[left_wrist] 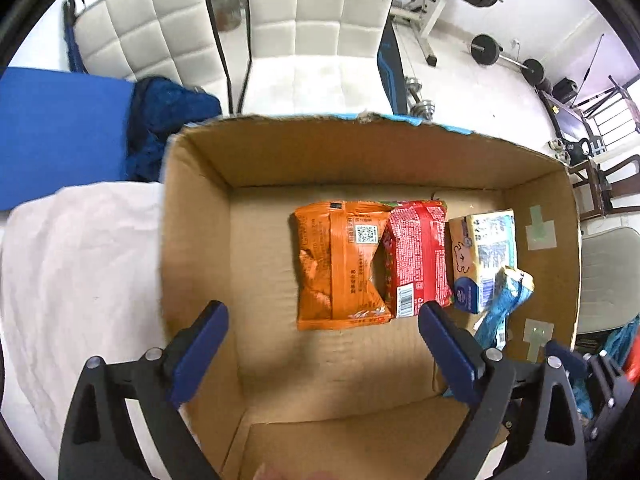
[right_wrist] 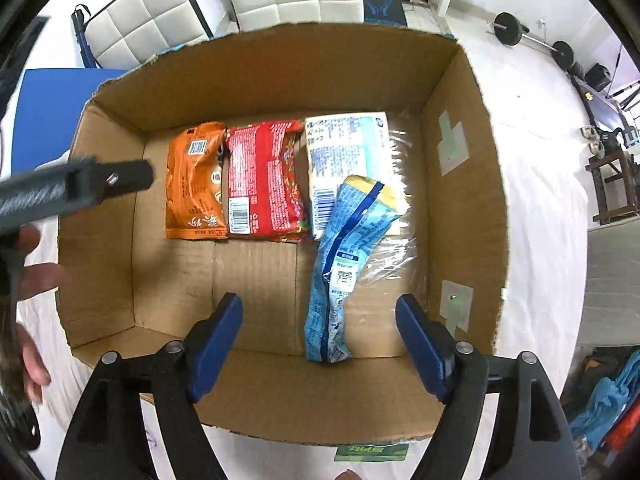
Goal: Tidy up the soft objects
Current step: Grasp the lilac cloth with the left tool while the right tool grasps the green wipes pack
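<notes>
Inside the cardboard box (right_wrist: pixel 460 208), three packs sit in a row toward twelve o'clock: snack bag (right_wrist: pixel 196 184) leftmost, noodle pack (right_wrist: pixel 264 180) middle, tissue pack (right_wrist: pixel 344 148) at three o'clock. A long pouch (right_wrist: pixel 344 264) leans on the tissue pack, stretching toward six.

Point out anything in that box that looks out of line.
The blue packet lies crooked, its far end propped on the white pack, while the orange packet and red packet sit neatly side by side.

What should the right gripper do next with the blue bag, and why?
Probably lower the open right gripper and pinch the blue bag. In the box, the orange pack, red pack and white pack lie side by side, while the blue bag lies crooked, leaning on the white pack.
</notes>
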{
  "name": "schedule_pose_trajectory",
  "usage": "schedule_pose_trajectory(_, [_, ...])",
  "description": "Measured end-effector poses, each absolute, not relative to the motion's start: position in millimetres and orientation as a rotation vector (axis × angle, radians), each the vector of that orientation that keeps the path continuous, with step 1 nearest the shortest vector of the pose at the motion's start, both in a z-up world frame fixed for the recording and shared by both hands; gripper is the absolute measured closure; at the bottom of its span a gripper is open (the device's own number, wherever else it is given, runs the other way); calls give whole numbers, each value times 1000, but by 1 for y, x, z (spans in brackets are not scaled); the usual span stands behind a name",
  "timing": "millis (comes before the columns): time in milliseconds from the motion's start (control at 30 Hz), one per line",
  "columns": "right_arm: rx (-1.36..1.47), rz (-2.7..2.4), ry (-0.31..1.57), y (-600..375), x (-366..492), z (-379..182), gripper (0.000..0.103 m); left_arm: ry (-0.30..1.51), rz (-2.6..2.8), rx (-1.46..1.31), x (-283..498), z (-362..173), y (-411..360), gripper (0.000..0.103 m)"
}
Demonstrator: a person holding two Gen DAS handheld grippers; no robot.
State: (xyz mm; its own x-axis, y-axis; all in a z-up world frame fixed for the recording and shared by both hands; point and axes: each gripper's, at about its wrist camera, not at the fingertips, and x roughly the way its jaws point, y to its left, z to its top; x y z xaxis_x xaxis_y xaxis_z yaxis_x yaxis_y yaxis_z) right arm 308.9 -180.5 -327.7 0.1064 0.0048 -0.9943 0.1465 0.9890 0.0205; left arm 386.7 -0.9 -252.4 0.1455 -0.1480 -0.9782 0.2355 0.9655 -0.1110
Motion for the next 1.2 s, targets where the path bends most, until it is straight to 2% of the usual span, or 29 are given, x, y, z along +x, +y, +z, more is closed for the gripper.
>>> schedule_pose_trajectory(67, [138, -111, 1448, -183, 307, -325, 2, 1372, -276, 72, 379, -244, 1, 6])
schedule_pose_trajectory(100, [146, -116, 1438, -187, 305, -321, 1, 1366, -279, 70, 381, -242, 1, 6])
schedule_pose_trajectory(533, [136, -132, 1327, -184, 266, -272, 1, 1207, -285, 44, 316, -177, 11, 6])
schedule_pose_trajectory(1200, [171, -117, 1131, -174, 146, -174, 1, 1021, -295, 17, 196, -91, 35, 6])
